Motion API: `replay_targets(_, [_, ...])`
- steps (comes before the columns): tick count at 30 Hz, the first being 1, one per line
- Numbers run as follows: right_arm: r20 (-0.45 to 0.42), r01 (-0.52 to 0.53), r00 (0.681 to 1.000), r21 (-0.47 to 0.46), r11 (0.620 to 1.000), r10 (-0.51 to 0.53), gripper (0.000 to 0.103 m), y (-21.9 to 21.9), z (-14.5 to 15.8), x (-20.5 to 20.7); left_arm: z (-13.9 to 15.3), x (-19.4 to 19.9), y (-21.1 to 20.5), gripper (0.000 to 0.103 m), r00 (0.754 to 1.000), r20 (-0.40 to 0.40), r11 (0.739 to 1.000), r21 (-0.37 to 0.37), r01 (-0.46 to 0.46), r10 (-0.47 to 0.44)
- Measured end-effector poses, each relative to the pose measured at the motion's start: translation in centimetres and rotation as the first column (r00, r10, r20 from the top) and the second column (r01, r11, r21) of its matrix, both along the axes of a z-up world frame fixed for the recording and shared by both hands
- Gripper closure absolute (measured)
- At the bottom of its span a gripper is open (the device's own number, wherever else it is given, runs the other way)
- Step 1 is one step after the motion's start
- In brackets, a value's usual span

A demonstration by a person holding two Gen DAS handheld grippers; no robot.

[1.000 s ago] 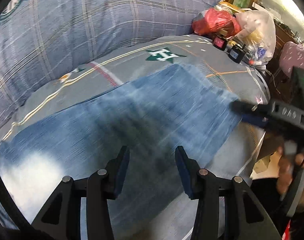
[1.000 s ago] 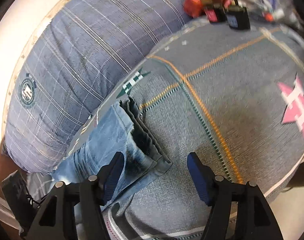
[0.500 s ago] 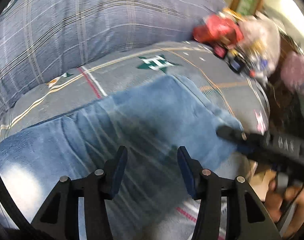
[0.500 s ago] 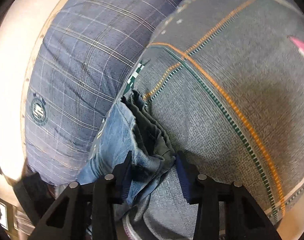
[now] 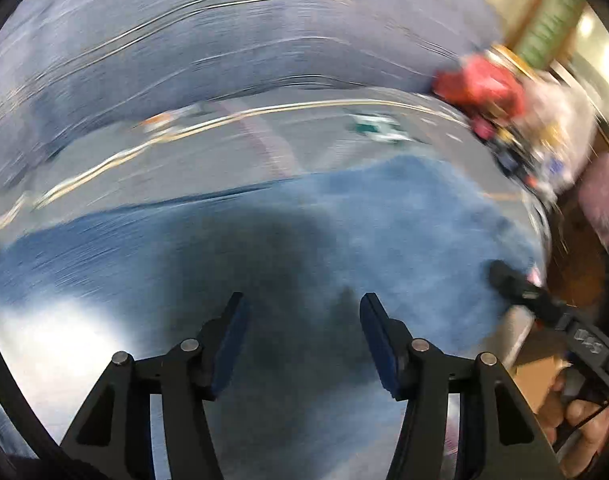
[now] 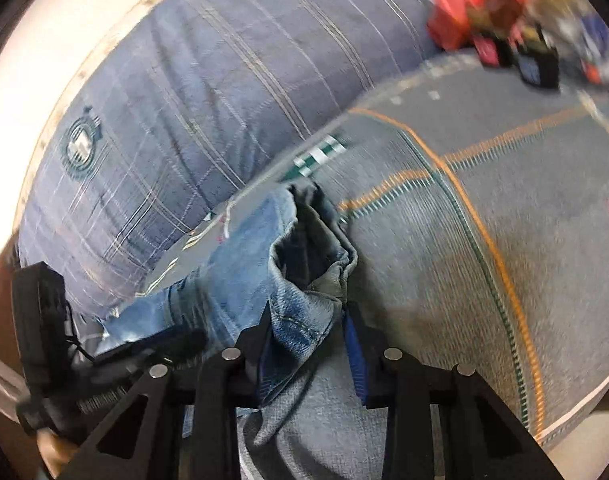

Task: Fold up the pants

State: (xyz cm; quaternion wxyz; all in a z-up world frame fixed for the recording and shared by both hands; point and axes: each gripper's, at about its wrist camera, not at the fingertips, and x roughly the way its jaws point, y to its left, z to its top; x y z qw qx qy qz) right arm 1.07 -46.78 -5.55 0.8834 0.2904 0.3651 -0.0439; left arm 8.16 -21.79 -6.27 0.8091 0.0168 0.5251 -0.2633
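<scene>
A: Where are the jeans (image 6: 240,264) now?

B: Flat along the bed (image 6: 484,248), beside the plaid quilt (image 6: 208,80) at its far side. The hem end lies near the bed's front edge, by the right gripper (image 6: 310,344).

A: Has that gripper got them?

B: Yes. A second ago its jaws stood wide with the hem only between them; now they are closing and the cuff is bunched up, pinched between the blue pads (image 6: 354,348). The cuff has lifted into a fold since then.

A: And the left gripper (image 5: 302,340)?

B: Released. Its jaws are opening, wider than a second ago, with nothing clamped, hovering over the denim (image 5: 384,220). The view is far more blurred than before, and the green emblem (image 5: 378,128) sits further right in it.

A: Anything else?

B: A red bag (image 6: 476,4) and clutter at the bed's far corner, as before
</scene>
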Motion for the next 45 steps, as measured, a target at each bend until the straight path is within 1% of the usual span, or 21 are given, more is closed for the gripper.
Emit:
replay_targets(1, [0.006, -0.006, 1.0, -0.032, 0.999, 0.006, 0.069, 0.5, 0.5, 0.1, -0.9, 0.8, 1.4, 0.049, 0.999, -0.031, 0.999, 0.021, -0.036, 0.036])
replay_targets(2, [0.011, -0.012, 1.0, -0.057, 0.998, 0.013, 0.069, 1.0, 0.9, 0.2, -1.3, 1.2, 2.4, 0.05, 0.999, -0.045, 1.0, -0.007, -0.03, 0.029])
replay_targets(3, [0.016, -0.02, 1.0, -0.09, 0.996, 0.022, 0.069, 1.6, 1.5, 0.5, -1.2, 1.2, 2.7, 0.05, 0.999, -0.032, 1.0, -0.028, -0.008, 0.007])
replay_targets(6, [-0.001, -0.032, 0.999, -0.171, 0.985, 0.032, 0.069, 3.2, 2.6, 1.4, -0.6, 1.0, 2.1, 0.05, 0.999, -0.029, 0.999, 0.019, 0.036, -0.036])
replay_targets(7, [-0.002, -0.036, 0.999, -0.184, 0.982, 0.036, 0.069, 3.6, 2.9, 1.7, -0.3, 1.1, 2.1, 0.05, 0.999, -0.032, 0.999, 0.013, 0.036, -0.035])
replay_targets(9, [0.005, -0.052, 0.999, -0.222, 0.974, 0.054, 0.069, 4.7, 3.8, 2.0, 0.7, 0.8, 3.2, 0.05, 0.999, -0.03, 0.998, -0.054, 0.029, -0.031])
replay_targets(11, [0.011, -0.077, 0.997, -0.265, 0.961, 0.083, 0.07, 5.9, 4.6, 2.3, 1.0, 1.1, 4.5, 0.05, 0.999, -0.048, 0.996, -0.086, -0.001, -0.003])
replay_targets(16, [0.009, -0.163, 0.984, -0.316, 0.934, 0.175, 0.07, 9.5, 5.6, 3.3, 0.3, 2.1, 9.3, 0.05, 0.986, -0.124, 0.987, -0.103, -0.12, 0.107])
replay_targets(19, [0.009, -0.221, 0.971, -0.352, 0.91, 0.239, 0.07, 12.2, 5.6, 3.8, 0.0, 2.5, 11.7, 0.05, 0.974, -0.168, 0.971, -0.161, -0.179, 0.152])
replay_targets(21, [0.008, -0.262, 0.959, -0.355, 0.897, 0.283, 0.071, 13.9, 5.2, 4.1, -0.1, 2.6, 13.0, 0.047, 0.967, -0.203, 0.95, -0.236, -0.203, 0.156])
replay_targets(23, [0.01, -0.301, 0.946, -0.344, 0.889, 0.324, 0.071, 15.4, 4.7, 4.3, -0.1, 2.9, 13.9, 0.043, 0.961, -0.231, 0.921, -0.32, -0.221, 0.15])
replay_targets(25, [0.023, -0.374, 0.916, -0.317, 0.872, 0.401, 0.071, 17.2, 3.7, 4.3, 0.1, 3.0, 14.2, 0.04, 0.961, -0.239, 0.899, -0.375, -0.227, 0.143])
replay_targets(26, [0.029, -0.415, 0.896, -0.303, 0.858, 0.444, 0.072, 18.1, 3.1, 4.1, 0.3, 3.1, 14.2, 0.038, 0.962, -0.235, 0.895, -0.387, -0.223, 0.138])
replay_targets(27, [0.026, -0.459, 0.872, -0.299, 0.836, 0.488, 0.072, 19.4, 2.3, 3.9, 0.3, 3.2, 14.1, 0.037, 0.965, -0.226, 0.896, -0.389, -0.214, 0.133])
replay_targets(29, [0.003, -0.504, 0.847, -0.311, 0.806, 0.531, 0.073, 21.1, 1.2, 3.6, 0.5, 3.5, 13.6, 0.037, 0.968, -0.219, 0.901, -0.384, -0.201, 0.122])
replay_targets(31, [-0.022, -0.518, 0.84, -0.331, 0.789, 0.542, 0.073, 22.2, -0.1, 3.4, 0.5, 3.4, 13.4, 0.034, 0.969, -0.222, 0.901, -0.389, -0.192, 0.11])
replay_targets(32, [-0.023, -0.519, 0.839, -0.334, 0.787, 0.543, 0.073, 22.4, -0.5, 3.4, 0.6, 3.2, 13.5, 0.03, 0.969, -0.225, 0.9, -0.393, -0.188, 0.104])
replay_targets(33, [-0.016, -0.519, 0.839, -0.328, 0.789, 0.544, 0.073, 22.3, -0.7, 3.3, 0.4, 3.3, 13.2, 0.029, 0.968, -0.226, 0.903, -0.387, -0.189, 0.105])
replay_targets(38, [0.014, -0.51, 0.839, -0.328, 0.795, 0.544, 0.073, 21.8, -0.6, 2.8, 0.0, 3.8, 12.2, 0.029, 0.969, -0.213, 0.933, -0.31, -0.185, 0.121])
replay_targets(41, [0.055, -0.489, 0.836, -0.377, 0.787, 0.546, 0.075, 21.9, 0.5, 1.5, -0.4, 4.0, 11.7, 0.029, 0.97, -0.22, 0.938, -0.301, -0.172, 0.107])
replay_targets(45, [0.083, -0.493, 0.824, -0.385, 0.78, 0.561, 0.076, 22.0, 1.2, 0.3, -0.5, 4.2, 11.1, 0.029, 0.971, -0.205, 0.942, -0.284, -0.181, 0.125])
